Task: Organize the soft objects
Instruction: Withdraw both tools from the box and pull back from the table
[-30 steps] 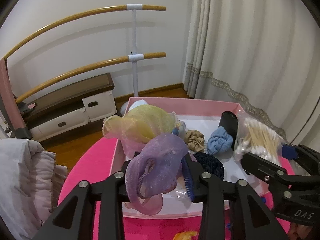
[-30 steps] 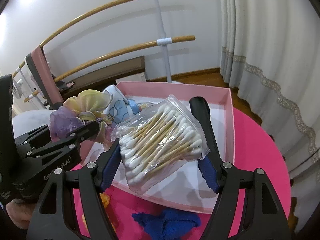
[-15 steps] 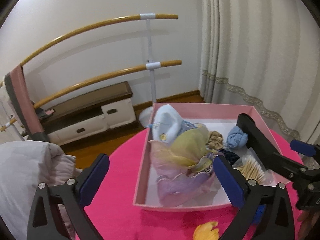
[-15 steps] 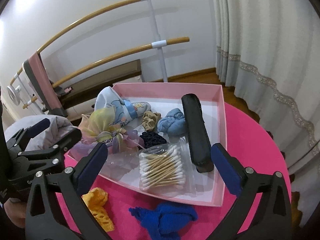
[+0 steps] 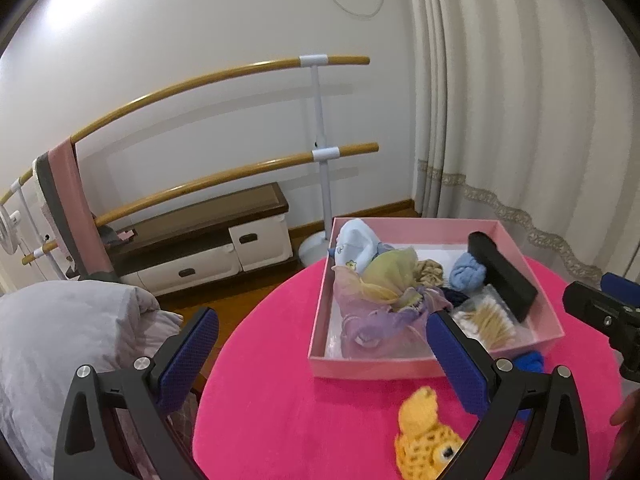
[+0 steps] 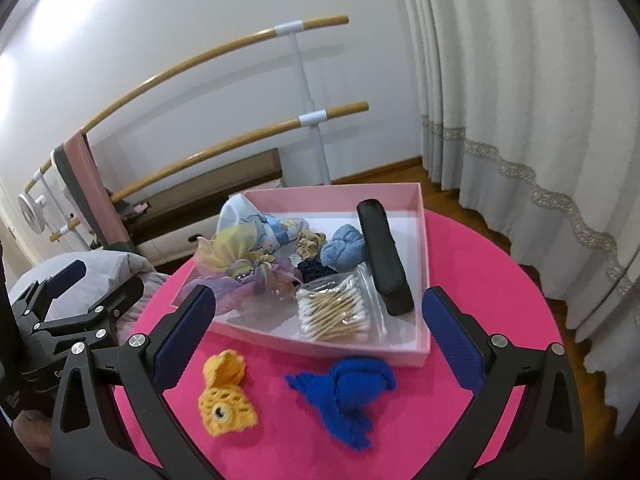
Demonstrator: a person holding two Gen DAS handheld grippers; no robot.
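Note:
A pink box [image 6: 422, 224] [image 5: 320, 332] on the round pink table holds a purple-yellow organza scrunchie [image 6: 240, 268] [image 5: 384, 296], a bag of cotton swabs [image 6: 336, 312] [image 5: 486, 318], a light blue cloth [image 6: 344, 252], a black case [image 6: 386, 264] and other small soft things. A yellow crocheted piece [image 6: 226, 394] [image 5: 428, 436] and a dark blue cloth [image 6: 348, 390] lie on the table in front of the box. My left gripper [image 5: 320, 356] is open and empty, back from the box. My right gripper [image 6: 320, 336] is open and empty above the table's front.
The table [image 6: 480, 280] is covered in bright pink cloth. A grey-white padded jacket [image 5: 60, 340] lies to its left. Ballet barres [image 5: 248, 164], a low cabinet [image 5: 208, 248] and curtains [image 5: 520, 120] stand behind.
Both grippers let go of their loads into the box, the left the scrunchie, the right the swab bag. Both opened and pulled back and up from the box.

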